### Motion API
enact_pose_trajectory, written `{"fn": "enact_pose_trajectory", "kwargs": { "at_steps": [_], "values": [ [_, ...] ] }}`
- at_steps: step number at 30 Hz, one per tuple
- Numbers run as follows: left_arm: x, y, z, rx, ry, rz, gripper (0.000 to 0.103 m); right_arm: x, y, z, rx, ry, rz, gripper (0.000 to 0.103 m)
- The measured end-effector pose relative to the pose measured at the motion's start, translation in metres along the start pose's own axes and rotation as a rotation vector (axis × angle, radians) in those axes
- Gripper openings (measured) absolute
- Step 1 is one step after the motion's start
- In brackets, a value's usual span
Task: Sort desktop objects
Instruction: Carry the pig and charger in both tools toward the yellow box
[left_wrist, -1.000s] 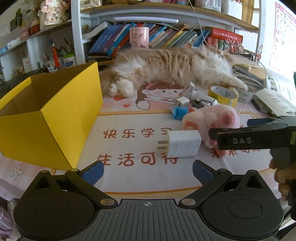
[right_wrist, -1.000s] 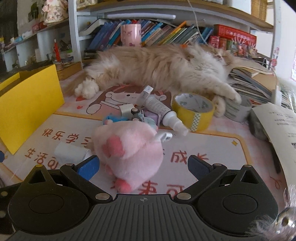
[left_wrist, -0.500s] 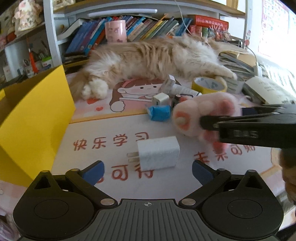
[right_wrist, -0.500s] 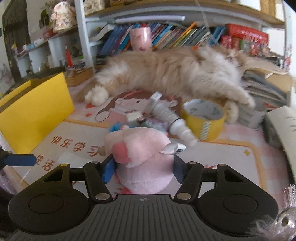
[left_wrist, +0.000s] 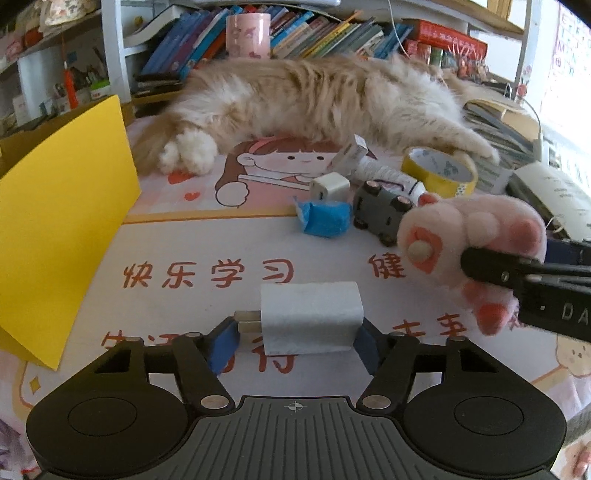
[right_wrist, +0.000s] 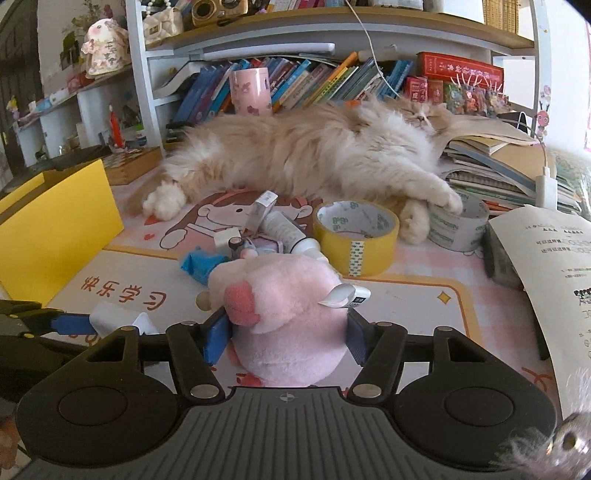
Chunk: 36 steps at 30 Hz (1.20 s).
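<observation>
tabletop (left_wrist: 184, 240): printed mat | on it: yellow box (left_wrist: 55, 221), cat (left_wrist: 314, 99), tape roll (left_wrist: 439, 171), blue wrapper (left_wrist: 327, 218), toy car (left_wrist: 380, 210)

My left gripper (left_wrist: 293, 341) clamps the white charger (left_wrist: 310, 317) low; my right gripper (right_wrist: 284, 334) squeezes the pink plush paw (right_wrist: 284, 314), lifted.

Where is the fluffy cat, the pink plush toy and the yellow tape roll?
fluffy cat (right_wrist: 314, 155), right wrist view, on its furry belly.
pink plush toy (right_wrist: 291, 314), right wrist view, on its body between the claw's fingers.
yellow tape roll (right_wrist: 356, 245), right wrist view, on its front outer side.
</observation>
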<state>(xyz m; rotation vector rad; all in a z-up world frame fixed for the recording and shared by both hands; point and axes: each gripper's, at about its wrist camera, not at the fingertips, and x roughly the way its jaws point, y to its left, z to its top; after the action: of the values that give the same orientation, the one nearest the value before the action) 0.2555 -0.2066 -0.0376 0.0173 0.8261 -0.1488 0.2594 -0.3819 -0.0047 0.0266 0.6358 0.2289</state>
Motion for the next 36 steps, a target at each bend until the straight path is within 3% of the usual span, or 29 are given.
{"fn": "enact_pose_trajectory", "kwargs": {
  "at_steps": [6, 22, 30, 36],
  "values": [
    [-0.006, 0.005, 0.000, -0.023, -0.006, 0.028, 0.066, 0.003, 0.006, -0.001, -0.029, 0.011, 0.033, 0.060],
    [-0.075, 0.040, 0.013, -0.148, -0.173, 0.024, 0.066, 0.001, 0.010, 0.023, 0.047, 0.032, 0.036, 0.060],
    [-0.096, 0.058, 0.019, -0.140, -0.218, -0.006, 0.066, -0.028, 0.032, 0.042, 0.028, -0.045, 0.034, 0.060],
    [-0.104, 0.063, 0.008, -0.090, -0.205, -0.040, 0.066, -0.032, 0.047, 0.032, 0.085, -0.012, -0.003, 0.060]
  ]
}}
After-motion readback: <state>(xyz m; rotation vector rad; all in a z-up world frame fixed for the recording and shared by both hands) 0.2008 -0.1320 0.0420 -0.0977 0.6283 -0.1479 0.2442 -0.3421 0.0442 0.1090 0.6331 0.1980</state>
